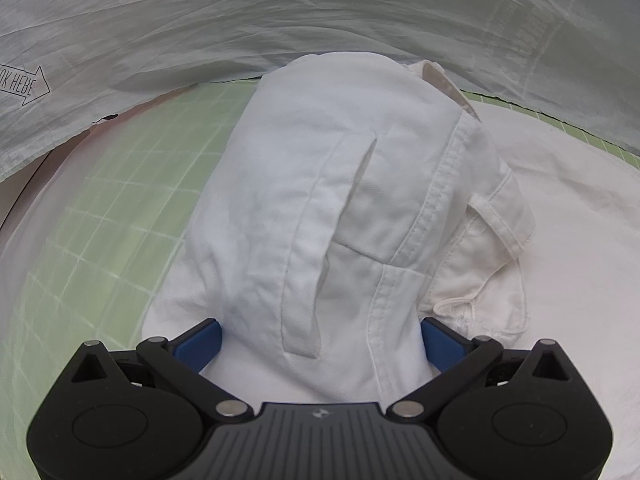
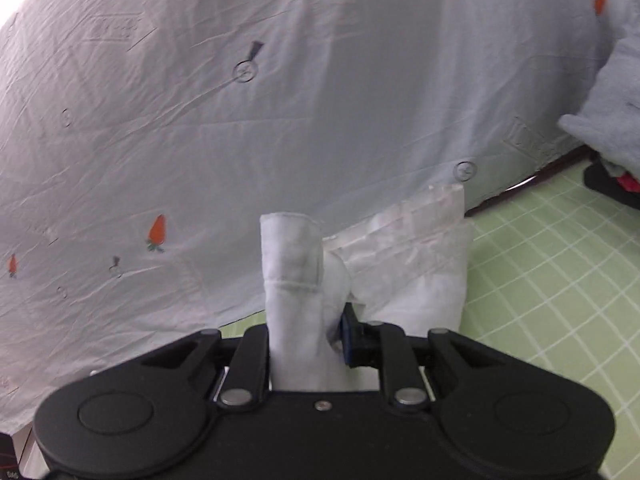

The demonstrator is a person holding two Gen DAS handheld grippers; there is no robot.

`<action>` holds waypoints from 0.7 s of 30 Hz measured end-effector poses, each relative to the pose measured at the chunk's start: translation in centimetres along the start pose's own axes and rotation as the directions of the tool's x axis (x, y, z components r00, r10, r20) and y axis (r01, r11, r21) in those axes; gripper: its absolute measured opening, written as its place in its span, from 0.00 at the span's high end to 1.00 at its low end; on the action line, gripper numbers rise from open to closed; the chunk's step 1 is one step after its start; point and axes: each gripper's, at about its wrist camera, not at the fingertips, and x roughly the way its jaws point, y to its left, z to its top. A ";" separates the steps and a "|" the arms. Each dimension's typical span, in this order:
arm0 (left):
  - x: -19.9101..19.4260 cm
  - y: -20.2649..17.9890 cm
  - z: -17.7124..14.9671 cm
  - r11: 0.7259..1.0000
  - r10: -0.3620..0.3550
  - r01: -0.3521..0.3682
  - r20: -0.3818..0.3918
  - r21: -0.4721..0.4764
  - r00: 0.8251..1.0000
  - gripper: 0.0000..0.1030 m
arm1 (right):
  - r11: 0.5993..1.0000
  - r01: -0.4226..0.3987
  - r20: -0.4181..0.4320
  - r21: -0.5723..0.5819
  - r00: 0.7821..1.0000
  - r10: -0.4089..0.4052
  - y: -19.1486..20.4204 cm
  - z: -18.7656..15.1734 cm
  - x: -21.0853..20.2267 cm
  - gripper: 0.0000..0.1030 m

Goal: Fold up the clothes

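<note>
White trousers (image 1: 340,208) with a waistband, belt loop and back pocket lie bunched on a green grid mat (image 1: 120,208). My left gripper (image 1: 320,344) stands wide, its blue fingers (image 1: 200,344) on both sides of the bunched waist fabric, which fills the gap between them. My right gripper (image 2: 308,340) is shut on a fold of the white trousers (image 2: 296,280) and holds it up above the mat (image 2: 560,280); the rest of the garment hangs behind to the right.
A pale sheet with carrot prints (image 1: 280,12) hangs behind the mat, also in the right wrist view (image 2: 240,120). At the right edge a grey gloved hand (image 2: 612,120) and a dark object (image 2: 612,184) show.
</note>
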 end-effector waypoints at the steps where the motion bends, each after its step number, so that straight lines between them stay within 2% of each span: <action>1: 0.0 0.0 0.0 1.000 -0.001 0.001 0.001 -0.003 1.000 0.00 | 0.999 -0.032 -0.046 0.000 0.998 0.032 0.8 -1.3 0.7 0.83; 4: 0.0 0.0 -0.1 1.000 -0.003 0.003 0.003 -0.009 1.000 0.00 | 0.999 -0.052 -0.206 -0.007 0.977 0.049 2.1 -5.8 3.4 0.83; 6: 0.0 0.1 -0.2 1.000 -0.006 0.006 0.004 -0.008 1.000 0.00 | 0.998 -0.027 -0.273 0.056 0.961 0.042 1.6 -8.0 4.7 0.83; 9: -0.1 0.3 -0.2 1.000 -0.016 0.016 0.007 -0.010 1.000 0.00 | 0.994 -0.021 -0.271 0.112 0.961 0.051 1.5 -7.8 4.4 0.83; 15: -0.2 0.6 -0.2 0.999 -0.036 0.036 0.012 -0.021 0.999 0.00 | 0.994 -0.103 -0.172 -0.025 0.980 0.097 4.8 -4.5 1.1 0.83; 17: -0.5 1.0 -0.2 0.998 -0.056 0.056 0.007 -0.033 0.998 0.00 | 0.995 -0.070 -0.208 -0.064 0.977 0.056 5.2 -5.4 0.9 0.83; 18: -0.8 1.3 -0.2 0.997 -0.071 0.071 0.003 -0.043 0.997 0.00 | 0.996 -0.033 -0.256 -0.086 0.967 0.010 5.2 -6.3 1.5 0.80; 20: -1.3 1.9 -0.2 0.993 -0.104 0.103 -0.008 -0.053 0.995 0.00 | 0.990 0.061 -0.363 -0.127 0.926 -0.103 4.9 -8.4 2.7 0.76; 21: -1.7 2.2 -0.2 0.991 -0.122 0.121 -0.015 -0.050 0.992 0.00 | 0.991 0.076 -0.367 -0.114 0.923 -0.113 4.8 -9.0 2.4 0.76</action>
